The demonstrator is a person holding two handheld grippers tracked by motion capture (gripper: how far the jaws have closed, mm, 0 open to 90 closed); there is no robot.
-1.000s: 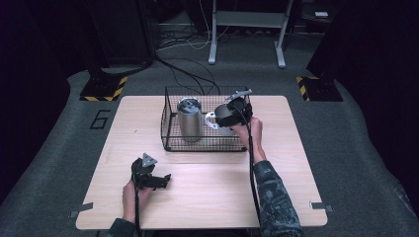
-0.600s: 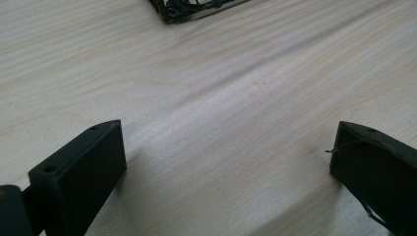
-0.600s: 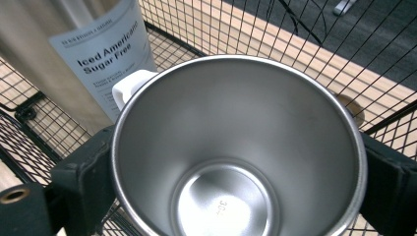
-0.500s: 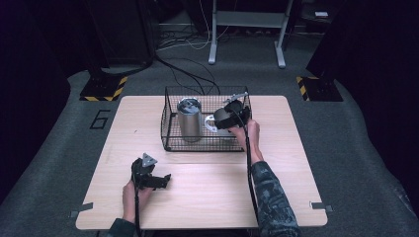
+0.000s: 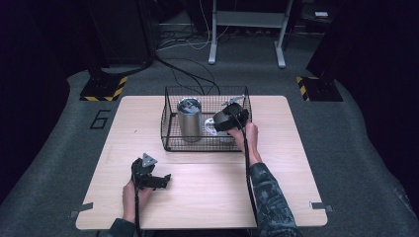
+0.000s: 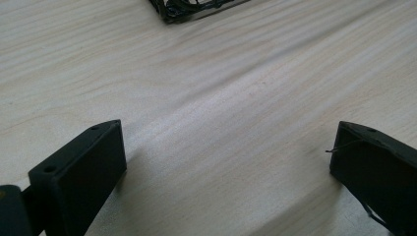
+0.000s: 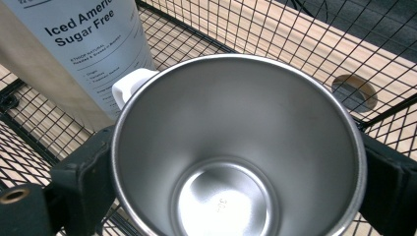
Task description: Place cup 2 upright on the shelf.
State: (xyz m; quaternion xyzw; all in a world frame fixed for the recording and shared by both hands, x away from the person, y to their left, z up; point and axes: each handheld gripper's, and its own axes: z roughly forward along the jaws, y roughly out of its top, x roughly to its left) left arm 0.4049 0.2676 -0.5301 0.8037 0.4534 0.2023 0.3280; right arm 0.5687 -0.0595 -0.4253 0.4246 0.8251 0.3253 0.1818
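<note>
Right gripper (image 7: 236, 196) has its 2 jaws on either side of the steel cup (image 7: 236, 147), looks clamped on, mouth facing up at the camera. Cup sits inside the wire basket (image 5: 170, 133), just beside the can (image 5: 189, 120). Left gripper (image 5: 159, 181) idles released on the table (image 5: 296, 168), well apart.

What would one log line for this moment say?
right tool: shut on mug, inside basket | can: upright beside mug | left tool: open, low over table
</note>
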